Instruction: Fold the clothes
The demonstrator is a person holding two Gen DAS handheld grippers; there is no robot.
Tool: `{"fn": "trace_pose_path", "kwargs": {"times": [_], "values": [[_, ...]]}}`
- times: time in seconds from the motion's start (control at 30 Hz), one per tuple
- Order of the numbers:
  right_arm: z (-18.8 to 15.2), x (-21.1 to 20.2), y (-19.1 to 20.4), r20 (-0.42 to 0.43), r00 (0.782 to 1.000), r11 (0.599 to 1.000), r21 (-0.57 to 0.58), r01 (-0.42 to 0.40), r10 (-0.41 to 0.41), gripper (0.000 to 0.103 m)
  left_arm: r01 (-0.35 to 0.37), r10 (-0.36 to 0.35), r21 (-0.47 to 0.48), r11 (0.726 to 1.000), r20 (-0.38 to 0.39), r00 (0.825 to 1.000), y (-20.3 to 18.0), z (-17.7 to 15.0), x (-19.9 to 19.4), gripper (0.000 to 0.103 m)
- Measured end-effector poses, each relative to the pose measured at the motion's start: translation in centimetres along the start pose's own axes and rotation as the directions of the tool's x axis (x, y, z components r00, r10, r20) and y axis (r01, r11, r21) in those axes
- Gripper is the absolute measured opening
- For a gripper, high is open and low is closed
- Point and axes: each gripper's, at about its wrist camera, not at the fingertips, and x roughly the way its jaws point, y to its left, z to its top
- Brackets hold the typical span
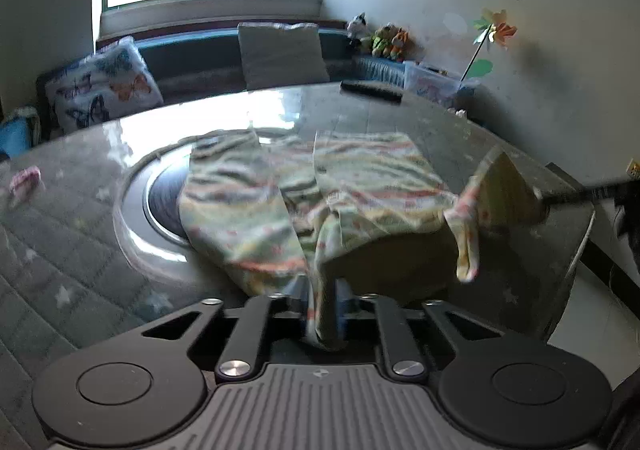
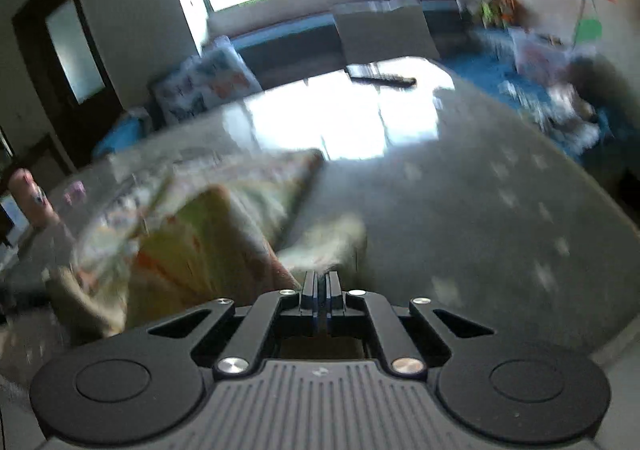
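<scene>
A pale green garment (image 1: 360, 178) with orange and yellow stripes lies spread on the grey table (image 1: 72, 250), partly over a round dark inset (image 1: 160, 206). My left gripper (image 1: 322, 304) is shut on its near edge, and the cloth bunches between the fingers. The garment's right corner is lifted off the table, pinched by my right gripper (image 1: 538, 196), which reaches in from the right. In the blurred right wrist view, the right gripper (image 2: 320, 282) has its fingers together with the garment (image 2: 192, 234) rising to the left of the tips.
A dark remote control (image 1: 372, 90) lies at the far side of the table. A small pink item (image 1: 24, 178) sits at the left. Beyond are a bench with cushions (image 1: 280, 50), soft toys (image 1: 384, 40) and a plastic box (image 1: 432, 82). The table edge (image 1: 576, 250) drops off at the right.
</scene>
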Motion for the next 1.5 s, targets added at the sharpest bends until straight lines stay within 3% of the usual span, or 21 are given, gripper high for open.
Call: {"fn": "trace_pose_path", "kwargs": {"times": [0.03, 0.23, 0.3, 0.4, 0.5, 0.63, 0.73, 0.9, 1.03, 1.17, 1.4, 1.47, 1.5], "values": [[-0.5, -0.2, -0.3, -0.015, 1.0, 1.0, 0.001, 0.023, -0.023, 0.005, -0.008, 0.008, 0.004, 1.0, 0.01, 1.0, 0.0, 0.2, -0.3, 0.031], [0.4, -0.9, -1.4, 0.066, 0.99, 0.992, 0.023, 0.127, -0.128, 0.012, -0.071, 0.071, -0.01, 0.997, 0.05, 0.996, 0.9, 1.5, -0.7, 0.039], [1.2, -0.3, -1.3, 0.081, 0.99, 0.993, 0.026, 0.117, -0.119, 0.022, -0.092, 0.093, -0.029, 0.995, 0.053, 0.994, 1.2, 2.0, -0.1, 0.041], [2.5, 1.0, -1.1, 0.101, 0.991, 0.995, 0.03, 0.09, -0.093, 0.026, -0.129, 0.131, -0.047, 0.991, 0.043, 0.99, 1.4, 3.0, 1.6, 0.043], [3.8, 2.5, -0.8, 0.116, 0.991, 0.997, 0.031, 0.065, -0.069, 0.041, -0.153, 0.155, -0.059, 0.986, 0.028, 0.988, 1.8, 4.2, 3.5, 0.046], [5.5, 4.7, 0.8, 0.115, 0.993, 0.999, -0.025, 0.03, -0.027, 0.045, -0.171, 0.171, -0.064, 0.983, -0.002, 0.985, 2.4, 5.9, 6.3, 0.049], [6.5, 6.8, 2.6, 0.05, 0.998, 0.991, -0.133, -0.02, 0.027, 0.052, -0.176, 0.175, -0.053, 0.983, -0.018, 0.984, 2.7, 7.0, 8.1, 0.049], [6.0, 9.1, 4.5, -0.094, 0.996, 0.959, -0.283, -0.026, -0.001, 0.052, -0.156, 0.154, -0.038, 0.987, -0.046, 0.987, 2.9, 7.8, 10.4, 0.049], [4.0, 7.4, 4.4, -0.154, 0.987, 0.943, -0.333, 0.002, -0.056, 0.053, -0.13, 0.128, -0.03, 0.991, -0.069, 0.989, 2.8, 8.2, 12.2, 0.055], [1.9, 5.7, 3.2, -0.189, 0.976, 0.95, -0.31, 0.045, -0.108, 0.054, -0.113, 0.11, -0.025, 0.993, -0.097, 0.989, 2.7, 8.5, 14.0, 0.058], [-0.4, 3.1, 1.5, -0.193, 0.975, 0.976, -0.207, 0.07, -0.111, 0.055, -0.172, 0.171, 0.001, 0.985, -0.139, 0.976, 3.0, 7.6, 16.6, 0.055], [-0.6, 2.6, 1.5, -0.185, 0.976, 0.975, -0.211, 0.076, -0.116, 0.056, -0.181, 0.18, 0.005, 0.983, -0.137, 0.974, 3.2, 7.3, 16.6, 0.037], [-0.6, 2.4, 1.6, -0.178, 0.977, 0.975, -0.21, 0.078, -0.117, 0.056, -0.186, 0.185, 0.004, 0.983, -0.133, 0.974, 3.4, 7.1, 16.5, 0.032]]}}
